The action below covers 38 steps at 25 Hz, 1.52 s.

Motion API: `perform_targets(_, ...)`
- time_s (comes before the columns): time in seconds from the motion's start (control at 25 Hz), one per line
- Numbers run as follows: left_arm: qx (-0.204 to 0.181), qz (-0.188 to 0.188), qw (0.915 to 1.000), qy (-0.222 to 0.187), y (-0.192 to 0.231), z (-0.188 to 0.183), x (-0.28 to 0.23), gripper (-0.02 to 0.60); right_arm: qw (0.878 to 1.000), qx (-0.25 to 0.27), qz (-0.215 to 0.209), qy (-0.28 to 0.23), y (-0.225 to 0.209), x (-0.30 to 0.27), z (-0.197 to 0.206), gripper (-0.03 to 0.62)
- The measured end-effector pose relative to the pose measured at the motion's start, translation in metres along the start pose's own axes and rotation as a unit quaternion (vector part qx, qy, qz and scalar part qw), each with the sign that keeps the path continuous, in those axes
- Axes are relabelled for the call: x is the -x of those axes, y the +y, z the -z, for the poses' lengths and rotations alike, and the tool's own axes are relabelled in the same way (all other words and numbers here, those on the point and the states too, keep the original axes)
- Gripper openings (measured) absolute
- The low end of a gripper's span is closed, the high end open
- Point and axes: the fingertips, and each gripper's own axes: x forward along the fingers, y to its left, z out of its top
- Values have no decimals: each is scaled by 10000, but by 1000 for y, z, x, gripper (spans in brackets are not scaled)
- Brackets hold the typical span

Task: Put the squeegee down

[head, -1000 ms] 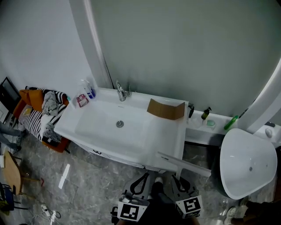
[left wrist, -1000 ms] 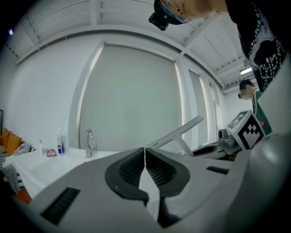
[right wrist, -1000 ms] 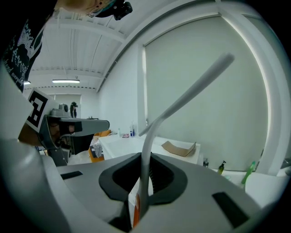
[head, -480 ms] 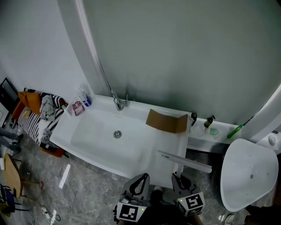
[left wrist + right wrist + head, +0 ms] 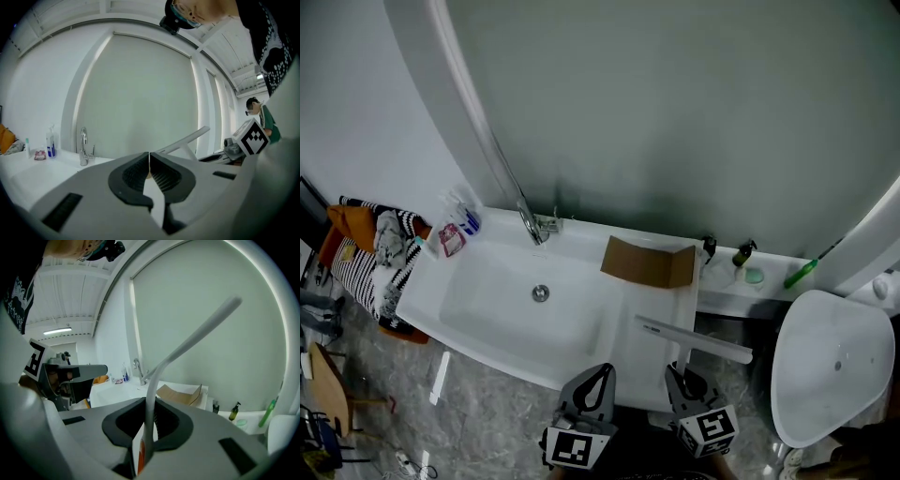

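The jaws of the right gripper [image 5: 681,369] clamp the white squeegee [image 5: 695,340] by its handle, blade above the sink's [image 5: 484,311] front right corner, while the left gripper [image 5: 599,374], jaws closed and empty, hovers at the sink's front edge

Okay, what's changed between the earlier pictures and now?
The left tongs and right tongs moved in toward the sink, bringing the squeegee from its front edge further in over its right end. Unchanged: right tongs clamped on the squeegee handle, left tongs shut and empty, cardboard on the sink.
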Motion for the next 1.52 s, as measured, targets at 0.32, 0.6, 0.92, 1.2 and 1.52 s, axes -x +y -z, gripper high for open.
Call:
perform_targets(0.32,-89,530,9986,8,23,-22,-31,11,9982,-326,490,-128,-9,-22,-22,48)
perform_targets(0.6,-73,839,9964,23,46,-24,-44,11,9959,-502,725,-218,-3,-42,-30,48)
perform_targets(0.92,-129,1060,9943,12,61,-21,-51,11,9929,-825,804,-290,2,-61,-25,48)
perform_targets(1.2,17,1036,9946,52,71,-23,-56,11,9847,-1670,483,-123,-2,-91,-11,48)
perform_targets(1.52,26,1049,9944,148,73,-18,-60,11,9676,-2421,704,112,-45,-130,30,48)
